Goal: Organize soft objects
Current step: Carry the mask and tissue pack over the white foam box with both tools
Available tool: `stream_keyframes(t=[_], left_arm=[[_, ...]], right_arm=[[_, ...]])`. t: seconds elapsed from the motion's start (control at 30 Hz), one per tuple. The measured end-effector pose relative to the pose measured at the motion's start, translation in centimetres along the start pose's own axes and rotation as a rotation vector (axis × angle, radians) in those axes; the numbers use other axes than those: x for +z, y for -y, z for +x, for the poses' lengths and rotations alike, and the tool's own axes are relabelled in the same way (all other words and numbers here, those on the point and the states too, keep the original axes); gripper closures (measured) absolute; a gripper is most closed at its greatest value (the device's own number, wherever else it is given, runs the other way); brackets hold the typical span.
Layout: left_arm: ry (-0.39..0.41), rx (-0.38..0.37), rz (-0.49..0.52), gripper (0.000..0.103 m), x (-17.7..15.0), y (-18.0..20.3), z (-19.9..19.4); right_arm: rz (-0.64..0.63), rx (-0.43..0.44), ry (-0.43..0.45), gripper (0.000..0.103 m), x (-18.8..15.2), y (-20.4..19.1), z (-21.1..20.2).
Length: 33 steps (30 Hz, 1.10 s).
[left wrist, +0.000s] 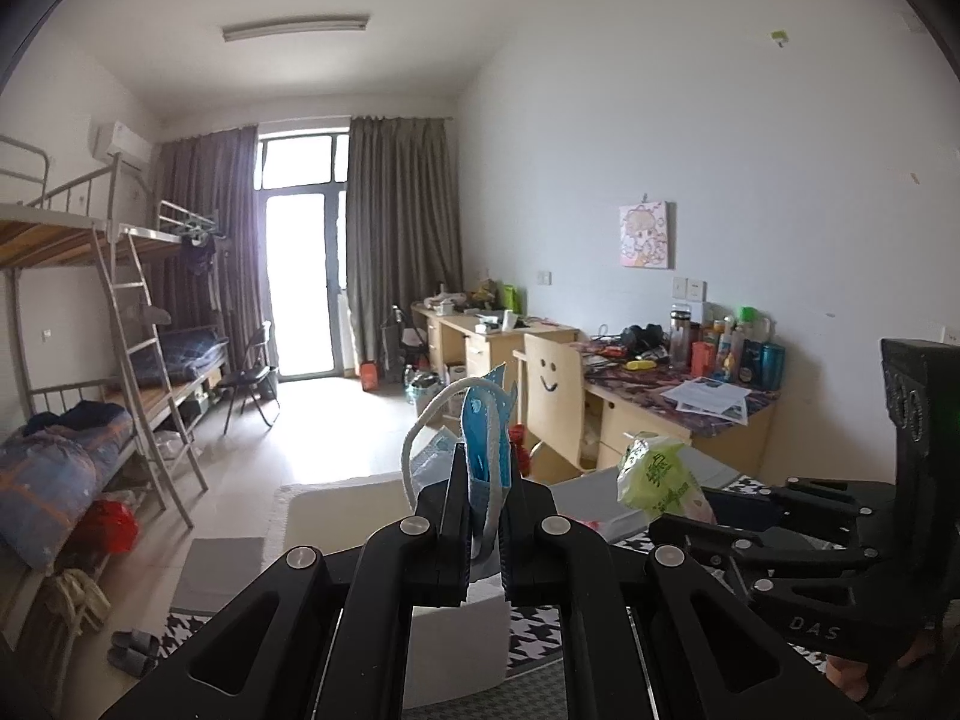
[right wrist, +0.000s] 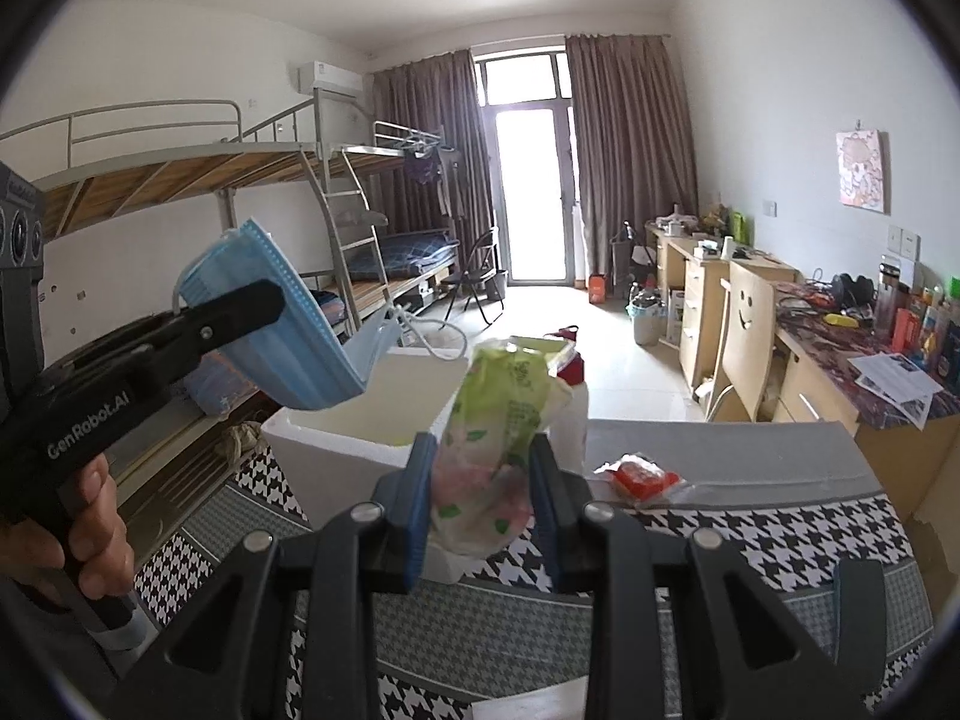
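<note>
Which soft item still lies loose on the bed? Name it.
The small red packet in clear wrap lies loose on the grey sheet; the blue face mask and the green tissue pack are each gripped in tongs.

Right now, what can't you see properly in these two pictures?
- Inside of the white foam box: right wrist view, its near wall and the blue masks hide it.
- Lower end of the green tissue pack: the right gripper covers it.
- Bottles on the desk: left wrist view, labels too small.

Bunk beds (right wrist: 252, 168) on left, desks (left wrist: 690, 402) w/ clutter right, curtains (left wrist: 402, 240) at back.
</note>
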State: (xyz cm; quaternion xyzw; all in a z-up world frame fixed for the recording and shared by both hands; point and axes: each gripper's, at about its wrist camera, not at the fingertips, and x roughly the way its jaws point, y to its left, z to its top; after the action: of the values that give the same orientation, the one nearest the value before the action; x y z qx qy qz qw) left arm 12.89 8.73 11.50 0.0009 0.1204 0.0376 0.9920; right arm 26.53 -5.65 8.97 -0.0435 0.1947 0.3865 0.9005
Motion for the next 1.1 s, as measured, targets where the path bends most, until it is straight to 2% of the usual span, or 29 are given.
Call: stream_keyframes(t=[0.6, 1.1], left_arm=[[-0.031, 0.106, -0.062, 0.096, -0.3, -3.5, 2.2], [-0.095, 0.125, -0.099, 0.096, -1.1, -5.0, 4.7]], right_arm=[[-0.048, 0.055, -0.028, 0.069, 2.0, -1.6, 3.4], [-0.062, 0.087, -0.081, 0.069, 2.5, -1.9, 6.4]])
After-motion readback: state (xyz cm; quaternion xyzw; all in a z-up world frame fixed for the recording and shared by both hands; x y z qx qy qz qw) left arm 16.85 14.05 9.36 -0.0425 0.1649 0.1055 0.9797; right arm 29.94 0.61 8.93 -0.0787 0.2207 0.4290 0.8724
